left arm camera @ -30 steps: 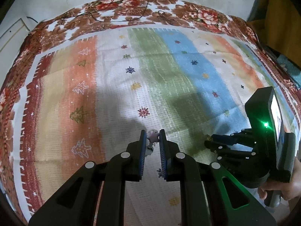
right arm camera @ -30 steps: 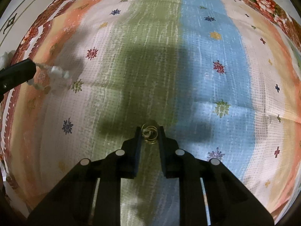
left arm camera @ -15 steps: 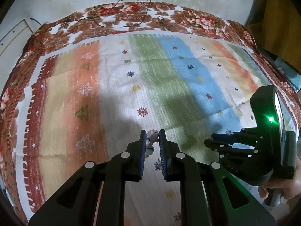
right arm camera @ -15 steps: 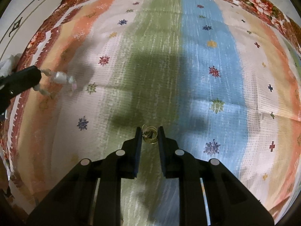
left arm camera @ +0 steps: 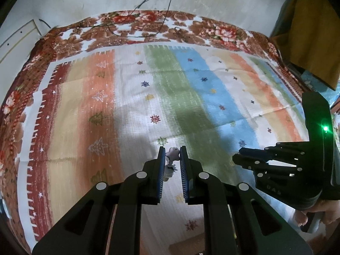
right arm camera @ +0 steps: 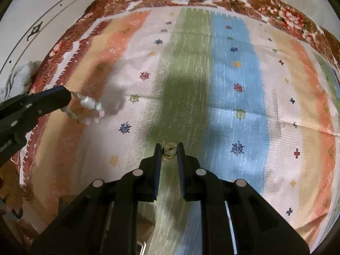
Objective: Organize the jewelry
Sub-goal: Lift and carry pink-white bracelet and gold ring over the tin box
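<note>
My left gripper [left arm camera: 172,148] is shut on a pale beaded piece [left arm camera: 173,153], a small grey-white charm pinched between the blue pads. From the right wrist view its beads [right arm camera: 88,104] dangle off the left gripper [right arm camera: 63,99] above the cloth. A thin gold wire piece [right arm camera: 170,150] sits between the tips of my right gripper [right arm camera: 169,146], which is shut on it. The right gripper [left arm camera: 237,159] also shows side-on at the right of the left wrist view. Both hang above the striped cloth [left arm camera: 191,97].
The striped cloth lies on a brown floral blanket [left arm camera: 148,23]. A black cable [left arm camera: 146,0] runs over the blanket's far edge from the white wall. Yellow fabric [left arm camera: 308,31] hangs at the far right. A hand [left arm camera: 327,212] grips the right tool.
Both grippers have risen away from the cloth, which now looks smaller and farther. Each keeps its piece of jewelry pinched; the beads swing under the left one.
</note>
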Motion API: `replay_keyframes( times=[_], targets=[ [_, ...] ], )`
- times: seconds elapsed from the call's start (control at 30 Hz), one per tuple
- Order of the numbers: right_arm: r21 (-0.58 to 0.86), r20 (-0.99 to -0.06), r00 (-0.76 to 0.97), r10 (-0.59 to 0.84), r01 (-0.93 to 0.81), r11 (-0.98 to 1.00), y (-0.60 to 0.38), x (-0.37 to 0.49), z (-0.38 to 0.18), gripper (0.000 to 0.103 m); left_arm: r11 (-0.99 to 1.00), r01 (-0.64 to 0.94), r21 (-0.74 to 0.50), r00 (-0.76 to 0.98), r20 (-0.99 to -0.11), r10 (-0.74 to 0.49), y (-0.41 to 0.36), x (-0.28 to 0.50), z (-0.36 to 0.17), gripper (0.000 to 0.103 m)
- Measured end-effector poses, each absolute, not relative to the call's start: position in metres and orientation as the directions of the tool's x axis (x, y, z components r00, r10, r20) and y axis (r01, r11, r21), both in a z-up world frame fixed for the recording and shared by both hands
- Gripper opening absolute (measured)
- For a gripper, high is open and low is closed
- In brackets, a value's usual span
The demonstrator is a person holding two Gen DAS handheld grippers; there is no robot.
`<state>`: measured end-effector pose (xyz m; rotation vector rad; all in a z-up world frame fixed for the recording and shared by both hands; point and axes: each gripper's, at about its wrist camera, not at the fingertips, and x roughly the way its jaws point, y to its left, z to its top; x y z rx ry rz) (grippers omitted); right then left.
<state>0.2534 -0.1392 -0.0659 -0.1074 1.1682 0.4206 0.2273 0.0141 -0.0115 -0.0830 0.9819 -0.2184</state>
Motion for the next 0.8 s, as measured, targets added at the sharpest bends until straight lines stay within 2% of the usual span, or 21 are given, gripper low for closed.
replay_keyframes(
  times=[0.43, 0.8],
  targets=[
    [0.223, -0.86, 0.36, 0.361, -0.372, 0.901, -0.151, 0.206, -0.032, 0.016, 0.963, 0.158, -0.216, 0.583, -0.767, -0.268, 0.017, 0.176, 0.012, 0.013],
    [0.227, -0.824, 0.396, 0.404, -0.422, 0.878, -0.15, 0.163, -0.009, 0.016, 0.95, 0.214, -0.228, 0.613, -0.726, -0.312, 0.005, 0.129, 0.03, 0.013]
  ],
)
